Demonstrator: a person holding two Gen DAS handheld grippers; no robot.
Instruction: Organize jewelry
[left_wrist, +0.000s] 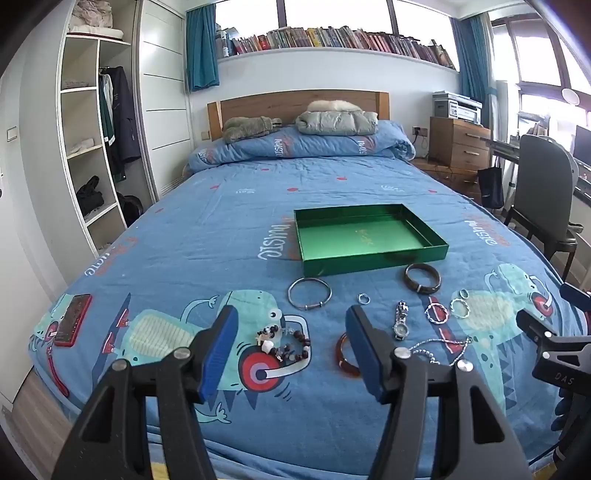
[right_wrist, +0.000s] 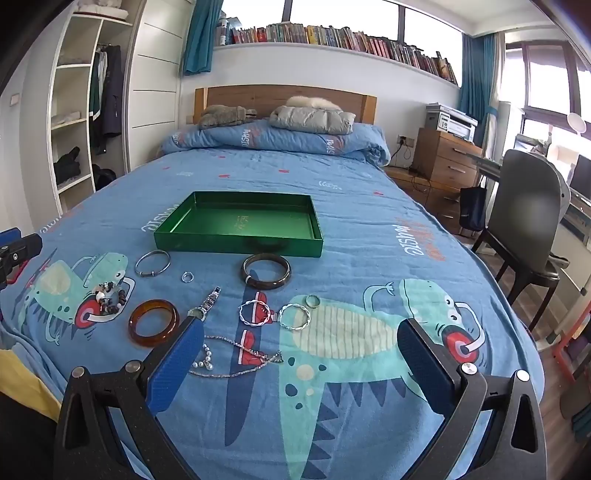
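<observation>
On the bed (left_wrist: 184, 229), beaded bracelet (left_wrist: 284, 341) lies between left fingers (left_wrist: 219, 347).

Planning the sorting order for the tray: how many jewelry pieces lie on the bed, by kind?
Bangles and bracelets: 6, e.g. amber bangle, dark bangle, beaded bracelet
Rings: 2, e.g. small ring
Watch: 1
Necklace: 1
Total: 10

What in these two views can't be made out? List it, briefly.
- Amber bangle: left wrist view, partly behind the left hand-held gripper finger.
- Watch face: right wrist view, hidden by the right hand-held gripper finger.
- Gold print in the green tray: too small, both views.
</observation>
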